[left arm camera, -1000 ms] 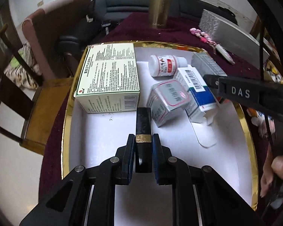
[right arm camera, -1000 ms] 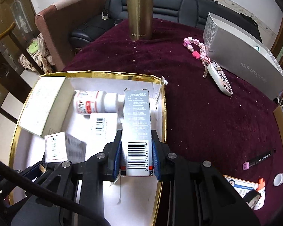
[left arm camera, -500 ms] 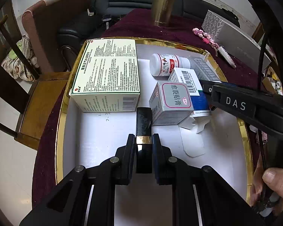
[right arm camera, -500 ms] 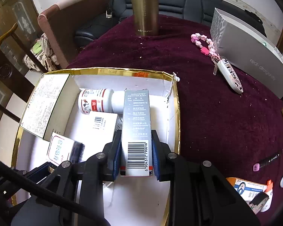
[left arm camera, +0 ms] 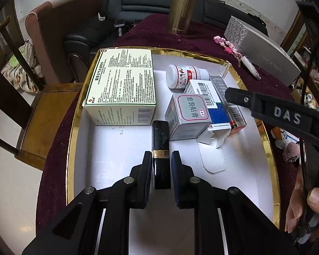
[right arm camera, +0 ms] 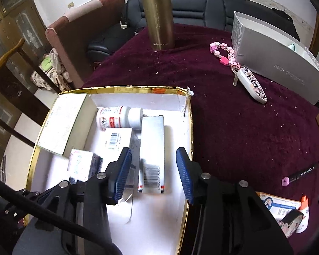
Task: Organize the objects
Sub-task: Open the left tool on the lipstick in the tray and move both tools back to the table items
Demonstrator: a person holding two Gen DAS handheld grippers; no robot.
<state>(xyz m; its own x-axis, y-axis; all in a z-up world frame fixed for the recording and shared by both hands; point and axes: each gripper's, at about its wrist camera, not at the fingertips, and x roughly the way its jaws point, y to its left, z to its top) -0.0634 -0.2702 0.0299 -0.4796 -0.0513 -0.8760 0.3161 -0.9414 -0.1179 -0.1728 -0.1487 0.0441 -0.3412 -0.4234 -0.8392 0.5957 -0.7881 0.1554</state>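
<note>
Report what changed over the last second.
The right tongs have just been opening and let go of the narrow grey carton, which now lies in the gold-rimmed box. Unchanged: the left tongs stay shut on the black lipstick; the other cartons kept still.

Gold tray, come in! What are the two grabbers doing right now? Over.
Left hand-held gripper shut on black tube. Right hand-held gripper jaws just opening, grey carton lying loose between them in gold tray. Nothing blocking.

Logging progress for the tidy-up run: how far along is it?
Done: green-white carton, white pill bottle and small cartons lie in the gold-rimmed white tray. In hand: left gripper clamps a black gold-banded tube; right gripper, jaws just opening, frees a grey barcoded carton. Left: black marker outside.
</note>
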